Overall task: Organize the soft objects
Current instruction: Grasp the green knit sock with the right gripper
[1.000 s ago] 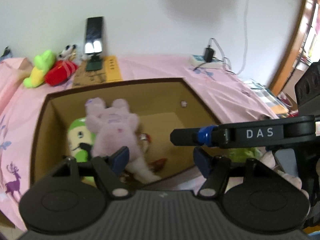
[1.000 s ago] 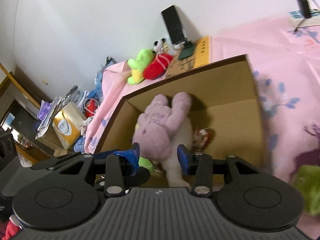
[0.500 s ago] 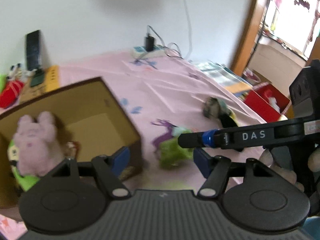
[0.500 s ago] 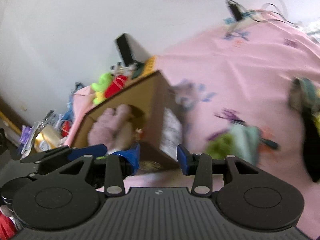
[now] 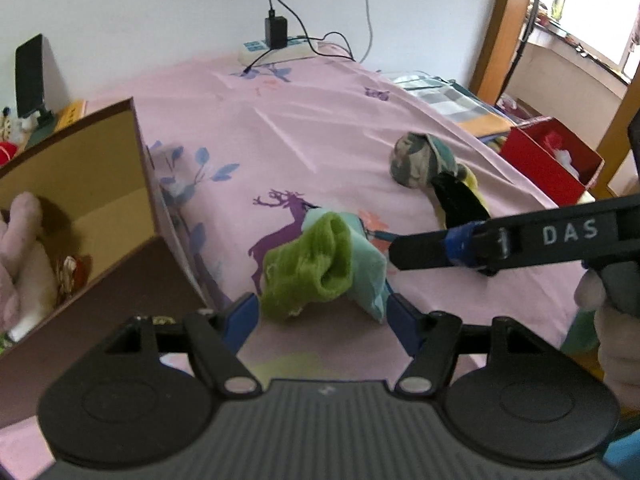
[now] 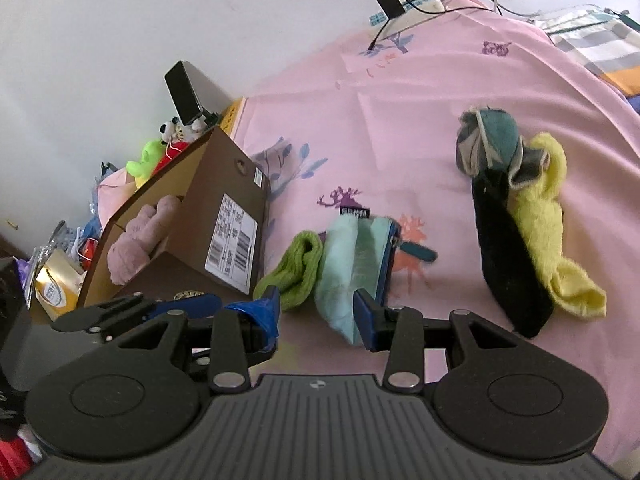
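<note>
Surface: pink sheet [image 5: 312, 128] with deer and leaf prints, covering the bed.
Box [image 6: 224, 208]: brown cardboard, open top, at 9 o'clock of the sock bundle; shipping label on its side.
Box contents: pink plush [image 6: 136, 240] leaning on the inner wall; other items beneath, unclear.
Green sock [image 5: 308, 268]: rolled, on the sheet, touching the blue cloth at its 3 o'clock.
Blue cloth [image 6: 348, 264]: pale aqua, crumpled, with a dark-edged pouch against its right side.
Left gripper [image 5: 322, 316]: jaws wide apart, straddling the green sock and blue cloth; pads not pressing.
Right gripper [image 6: 316, 312]: jaws closing, the same bundle between the tips; no pressure visible.
Camo ball [image 6: 488, 144]: rolled fabric at 2 o'clock of the bundle, well apart.
Black sock [image 6: 508, 264]: long, lying from the camo ball toward 6 o'clock.
Yellow sock [image 6: 548, 232]: touching the black sock along its right.
Power strip [image 5: 276, 46]: at 12 o'clock by the wall, charger plugged in.
Far plush [image 6: 148, 158]: lime and red toys behind the box, by a phone stand.
</note>
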`<state>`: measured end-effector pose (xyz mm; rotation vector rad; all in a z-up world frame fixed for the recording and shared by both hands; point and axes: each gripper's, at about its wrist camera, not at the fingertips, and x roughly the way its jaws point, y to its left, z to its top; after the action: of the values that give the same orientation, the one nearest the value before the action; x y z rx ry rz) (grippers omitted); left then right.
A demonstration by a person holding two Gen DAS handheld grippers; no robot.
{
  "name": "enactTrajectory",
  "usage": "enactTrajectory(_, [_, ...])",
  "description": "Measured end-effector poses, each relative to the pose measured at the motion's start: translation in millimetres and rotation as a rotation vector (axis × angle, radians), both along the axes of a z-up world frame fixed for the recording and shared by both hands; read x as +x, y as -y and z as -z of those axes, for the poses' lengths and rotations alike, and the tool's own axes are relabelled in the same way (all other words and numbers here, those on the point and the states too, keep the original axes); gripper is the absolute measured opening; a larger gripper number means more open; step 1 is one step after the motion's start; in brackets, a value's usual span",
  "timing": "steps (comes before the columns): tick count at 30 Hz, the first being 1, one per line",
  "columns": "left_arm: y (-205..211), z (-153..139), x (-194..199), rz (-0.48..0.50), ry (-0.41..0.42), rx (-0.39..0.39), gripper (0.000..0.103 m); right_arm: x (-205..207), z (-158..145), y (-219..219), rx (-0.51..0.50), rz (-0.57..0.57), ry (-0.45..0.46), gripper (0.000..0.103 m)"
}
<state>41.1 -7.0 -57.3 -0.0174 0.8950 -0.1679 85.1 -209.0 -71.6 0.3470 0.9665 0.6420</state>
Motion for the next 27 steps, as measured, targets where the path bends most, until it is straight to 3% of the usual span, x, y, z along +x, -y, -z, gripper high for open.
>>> enactTrajectory(6, [3.6,8.8,10.3,-0.047,0.007,0.011,0.069,18.4,1.2,-5.1,0.023,-0.043,0.02,0.024])
enactTrajectory(8, [3.1,12.6,13.1,-0.059,-0.002,0.015,0.065,25.8,1.1,-11.8,0.024,-0.071,0.038,0.024])
enactTrajectory(12, [-0.5,21.4,19.3,-0.092,-0.035,0.009,0.047,42.6,5.0,-26.9,0.02,-0.122,0.051,0.024])
enactTrajectory(14, [-2.1,23.9,21.9,-0.109,-0.044,0.002,0.043,51.2,10.3,-36.7,0.003,-0.142,0.049,0.023])
enactTrajectory(16, [-2.0,24.8,23.3,-0.115,-0.042,0.007,0.026,57.3,16.8,-45.2,-0.009,-0.167,0.038,0.021])
enactTrajectory(19, [-3.1,26.8,23.8,-0.121,-0.043,0.012,0.018,57.0,22.9,-57.0,-0.049,-0.228,0.048,0.015])
enactTrajectory(24, [-9.6,24.0,17.2,-0.094,-0.039,-0.012,0.016,45.9,21.2,-62.4,-0.093,-0.273,0.114,0.002])
enactTrajectory(27, [-8.8,16.3,8.7,-0.05,-0.023,-0.02,0.016,36.8,16.4,-60.2,-0.105,-0.282,0.147,0.0])
